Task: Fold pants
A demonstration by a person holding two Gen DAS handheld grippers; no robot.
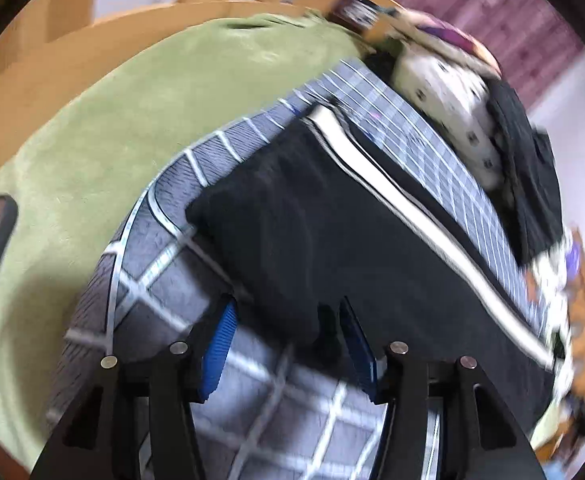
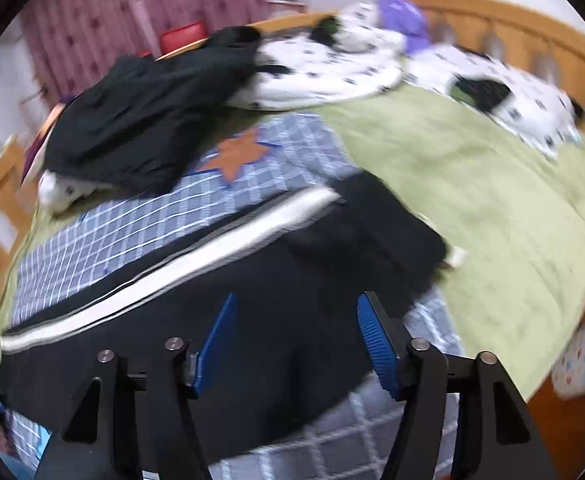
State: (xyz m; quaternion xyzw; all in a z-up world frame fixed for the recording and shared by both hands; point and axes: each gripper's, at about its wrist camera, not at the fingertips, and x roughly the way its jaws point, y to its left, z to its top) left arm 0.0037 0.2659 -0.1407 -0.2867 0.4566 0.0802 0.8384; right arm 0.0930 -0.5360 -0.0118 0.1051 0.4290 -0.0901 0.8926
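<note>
Black pants (image 1: 332, 216) with a white side stripe (image 1: 392, 192) lie flat on a grey checked cloth (image 1: 160, 272) on the bed. My left gripper (image 1: 288, 312) is open, its blue pads straddling the near corner of the pants' edge. In the right wrist view the same pants (image 2: 300, 280) stretch across the cloth, stripe (image 2: 212, 256) on the far side. My right gripper (image 2: 296, 312) is open just above the black fabric, holding nothing.
A green blanket (image 2: 492, 200) covers the bed. A heap of black clothing (image 2: 144, 120) and white spotted bedding (image 2: 324, 72) lie at the far side. A wooden bed frame (image 2: 512, 24) rings the bed. An orange star patch (image 2: 236, 152) marks the cloth.
</note>
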